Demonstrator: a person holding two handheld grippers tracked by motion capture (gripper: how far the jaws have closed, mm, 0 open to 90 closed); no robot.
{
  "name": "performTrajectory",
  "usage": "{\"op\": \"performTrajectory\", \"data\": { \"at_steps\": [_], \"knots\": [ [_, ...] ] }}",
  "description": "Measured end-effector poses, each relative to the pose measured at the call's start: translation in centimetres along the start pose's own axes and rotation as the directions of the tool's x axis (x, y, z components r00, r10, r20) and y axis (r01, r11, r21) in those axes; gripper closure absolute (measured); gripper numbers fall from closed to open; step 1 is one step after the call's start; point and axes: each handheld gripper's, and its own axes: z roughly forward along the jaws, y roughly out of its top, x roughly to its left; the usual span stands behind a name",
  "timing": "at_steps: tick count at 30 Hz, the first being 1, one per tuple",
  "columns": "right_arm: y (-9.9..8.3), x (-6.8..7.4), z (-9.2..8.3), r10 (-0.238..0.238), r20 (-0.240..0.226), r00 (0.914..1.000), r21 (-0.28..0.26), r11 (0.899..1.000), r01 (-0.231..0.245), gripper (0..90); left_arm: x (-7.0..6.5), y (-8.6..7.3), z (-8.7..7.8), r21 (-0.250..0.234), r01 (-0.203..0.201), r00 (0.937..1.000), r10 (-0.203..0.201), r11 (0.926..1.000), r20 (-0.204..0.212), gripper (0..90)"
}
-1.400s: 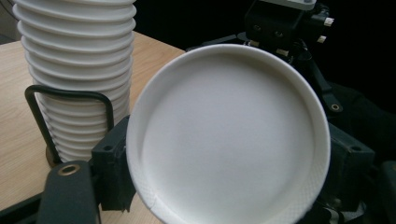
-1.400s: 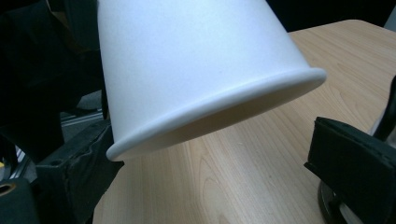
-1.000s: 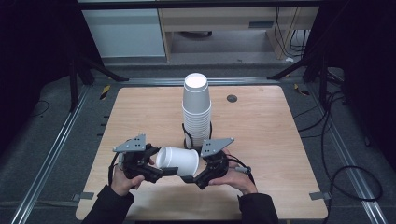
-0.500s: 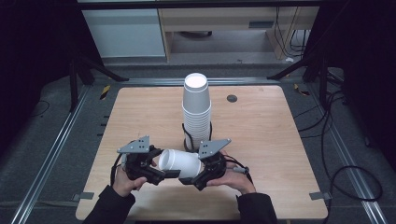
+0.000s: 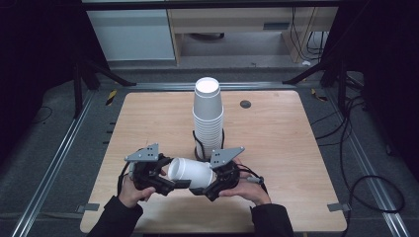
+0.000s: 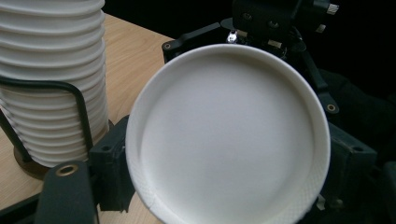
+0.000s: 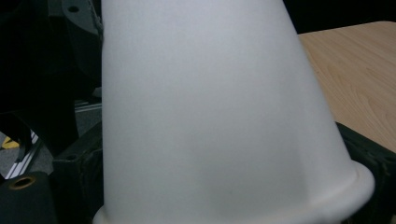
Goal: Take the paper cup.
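Right gripper [image 5: 213,185] jaws clamp white paper cup [image 5: 191,173] near rim end. Left gripper [image 5: 165,178] jaws flank base end; closure cannot tell. Cup horizontal above table [image 5: 276,148], in front of cup stack [image 5: 208,118]. Judged light, thin-walled, crushable: grip gently near stiffer rim.

- Counter [image 5: 276,133]: stack of cups [image 5: 208,116] stands upright near the middle, in a wire holder [image 5: 197,143] at its base.
- Single cup [image 5: 191,173] lies on its side in front of the stack, near the counter's front edge, between the two hand-held grippers.
- Left hand-held gripper [image 5: 165,180] at the cup's left end, right hand-held gripper [image 5: 213,183] at its right end.
- Round disc [image 5: 245,104] on the counter, right of the stack and behind it.
- Cabinets [image 5: 133,34] behind the counter.
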Motion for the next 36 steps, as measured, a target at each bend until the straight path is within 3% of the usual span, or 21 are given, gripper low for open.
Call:
{"op": "performTrajectory", "data": {
  "at_steps": [10,20,24,28,32,36],
  "knots": [
    [0.1,-0.1,-0.4,-0.007,0.011,0.9999,-0.001,1.000,0.007,8.9,0.1,0.1,-0.5,-0.021,-0.001,0.9999,0.001,0.9998,-0.012,18.1],
    [0.3,-0.5,-1.4,-0.024,0.040,0.9989,0.038,0.999,0.023,8.8,0.1,0.4,-1.4,-0.020,-0.015,0.9987,0.014,0.9997,-0.050,15.6],
    [0.8,-0.8,-2.2,-0.047,0.059,0.9972,0.084,0.996,0.042,8.7,0.3,0.2,-1.6,0.016,-0.020,0.9975,0.021,0.9997,-0.068,14.7],
    [1.4,-1.1,-2.9,-0.082,0.069,0.9943,0.152,0.986,0.070,8.7,0.6,-0.1,-1.4,0.076,-0.023,0.9960,0.029,0.9968,-0.084,14.0],
    [1.9,-1.3,-3.2,-0.111,0.070,0.9913,0.214,0.972,0.094,8.6,0.8,-0.5,-0.9,0.155,-0.021,0.9958,0.034,0.9877,-0.085,13.9],
    [2.2,-1.3,-2.9,-0.140,0.055,0.9886,0.278,0.953,0.120,8.6,0.9,-0.7,-0.4,0.199,-0.023,0.9955,0.041,0.9797,-0.086,13.4]
  ]
}}
